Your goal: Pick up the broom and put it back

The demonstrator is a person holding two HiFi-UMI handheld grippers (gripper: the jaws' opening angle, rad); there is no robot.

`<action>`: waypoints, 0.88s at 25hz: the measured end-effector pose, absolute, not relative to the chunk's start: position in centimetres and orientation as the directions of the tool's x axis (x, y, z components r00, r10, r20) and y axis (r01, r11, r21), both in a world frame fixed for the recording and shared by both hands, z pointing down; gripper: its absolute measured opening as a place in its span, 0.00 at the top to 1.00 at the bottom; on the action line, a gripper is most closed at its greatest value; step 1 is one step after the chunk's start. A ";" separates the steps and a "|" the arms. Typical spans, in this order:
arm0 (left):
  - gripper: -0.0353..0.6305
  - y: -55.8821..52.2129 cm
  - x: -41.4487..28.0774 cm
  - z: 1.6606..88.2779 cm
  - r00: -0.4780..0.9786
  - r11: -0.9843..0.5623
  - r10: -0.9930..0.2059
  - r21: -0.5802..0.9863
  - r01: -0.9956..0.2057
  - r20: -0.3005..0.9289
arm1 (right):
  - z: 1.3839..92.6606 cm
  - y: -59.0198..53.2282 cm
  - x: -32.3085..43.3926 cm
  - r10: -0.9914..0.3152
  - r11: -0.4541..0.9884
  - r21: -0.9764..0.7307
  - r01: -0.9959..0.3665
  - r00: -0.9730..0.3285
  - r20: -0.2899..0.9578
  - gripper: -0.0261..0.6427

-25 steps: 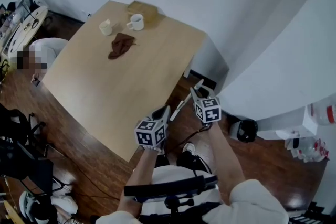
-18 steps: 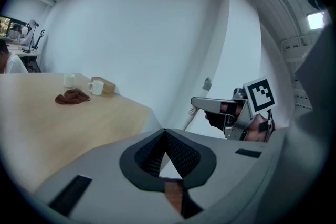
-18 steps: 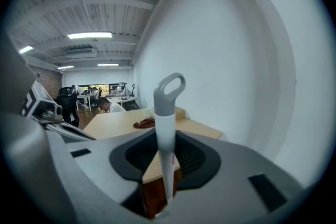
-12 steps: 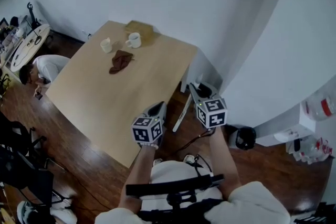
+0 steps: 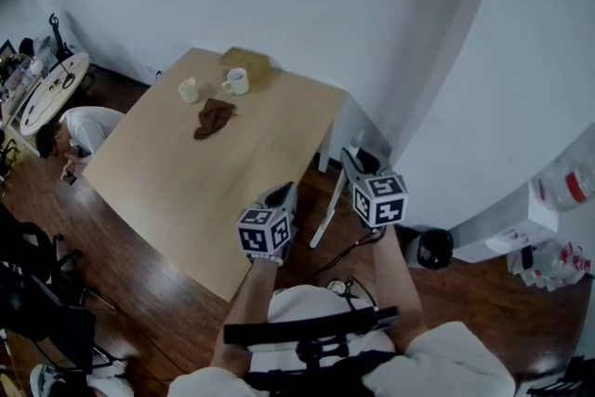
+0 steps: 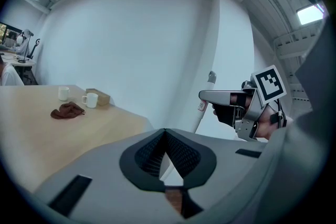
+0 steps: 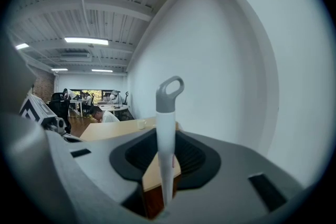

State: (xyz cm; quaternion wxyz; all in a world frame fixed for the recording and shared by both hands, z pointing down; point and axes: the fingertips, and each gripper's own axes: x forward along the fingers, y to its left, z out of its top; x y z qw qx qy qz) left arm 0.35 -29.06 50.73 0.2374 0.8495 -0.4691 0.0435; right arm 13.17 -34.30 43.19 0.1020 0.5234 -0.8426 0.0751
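Broom (image 7: 165, 123) gripped by right hand-held gripper (image 7: 165, 162), beside table (image 5: 270, 153) edge, wall (image 5: 418, 60) near

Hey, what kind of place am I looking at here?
Probably an open-plan office or workshop: a wooden table with mugs, people at desks farther back, and strip lights under an exposed ceiling.

broom (image 7: 165, 128): smooth white plastic stick, grey plastic loop up top, slight sheen
right claw (image 7: 166, 140): matt grey plastic shell, dark ribbed pads (image 7: 195, 157), kinda rubbery looking
worktop (image 5: 177, 191): pale wood, smooth, matt
floor (image 5: 139, 302): dark wood boards, bit of a shine
rag (image 5: 215, 117): brown cloth, soft and crumpled
mug (image 5: 236, 81): white, glossy, ceramic by the look
wall (image 5: 307, 5): plain white, matt
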 end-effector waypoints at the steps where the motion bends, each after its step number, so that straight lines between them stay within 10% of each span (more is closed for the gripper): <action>1: 0.96 -29.1 0.5 50.7 0.557 -0.449 -0.776 0.363 -0.817 0.296 | 43.1 -34.2 13.3 -0.867 0.441 -0.020 -0.897 -0.432 0.251 0.77; 22: 0.96 -30.2 -0.7 51.8 0.542 -0.421 -0.777 0.376 -0.826 0.320 | 45.9 -35.7 12.6 -0.837 0.479 -0.024 -0.877 -0.465 0.290 0.77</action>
